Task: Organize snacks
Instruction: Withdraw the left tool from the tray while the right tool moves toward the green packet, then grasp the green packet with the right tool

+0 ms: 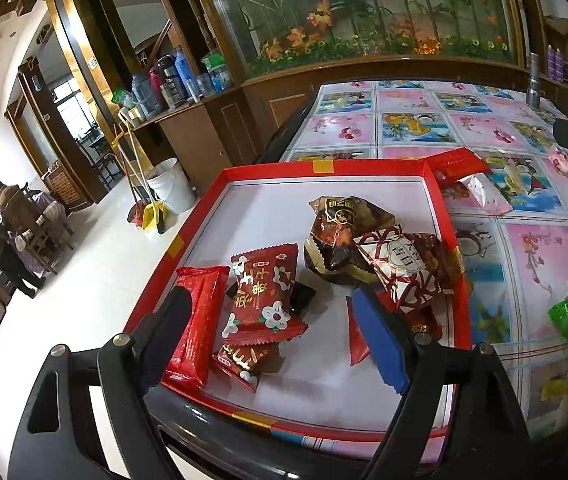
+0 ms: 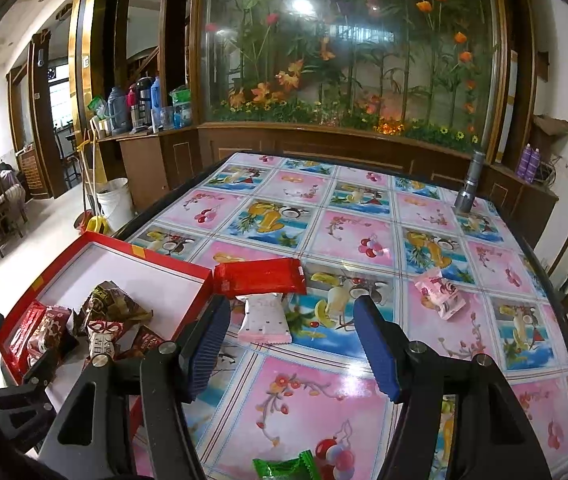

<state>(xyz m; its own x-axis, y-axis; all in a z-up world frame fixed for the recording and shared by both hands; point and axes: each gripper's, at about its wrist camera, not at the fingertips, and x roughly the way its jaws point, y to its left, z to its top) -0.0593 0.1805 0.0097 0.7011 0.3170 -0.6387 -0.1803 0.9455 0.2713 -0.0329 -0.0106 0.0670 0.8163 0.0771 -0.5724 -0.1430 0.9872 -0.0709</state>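
The left gripper [image 1: 275, 336] hangs low over the near end of the red box [image 1: 326, 169], its fingers spread wide with nothing between the pads. Under and between them lie a flowered red packet [image 1: 265, 294], a second one like it [image 1: 241, 362] partly beneath, and a plain red bar [image 1: 197, 320] just beside the left finger [image 1: 163, 332]. The right finger [image 1: 382, 344] overlaps a red-and-white packet [image 1: 408, 270], though whether it touches is unclear. Past that sits a brown-gold packet [image 1: 344, 224], leaning against the red-and-white one.

The right gripper [image 2: 290, 340] is held above the flowered tablecloth [image 2: 324, 400], tilted down, fingers likewise apart and empty. A green packet [image 2: 284, 468] lies at the very near edge, below the gripper. Between the fingertips and a little ahead is a white-pink packet [image 2: 263, 320], flat on the cloth. Touching its far end is a long red packet [image 2: 259, 278], lying just beside the box wall [image 2: 191, 304]. A pink packet [image 2: 440, 292] lies to the right, well apart from the fingers. A grey flashlight [image 2: 470, 186] stands upright near the far edge of the table.
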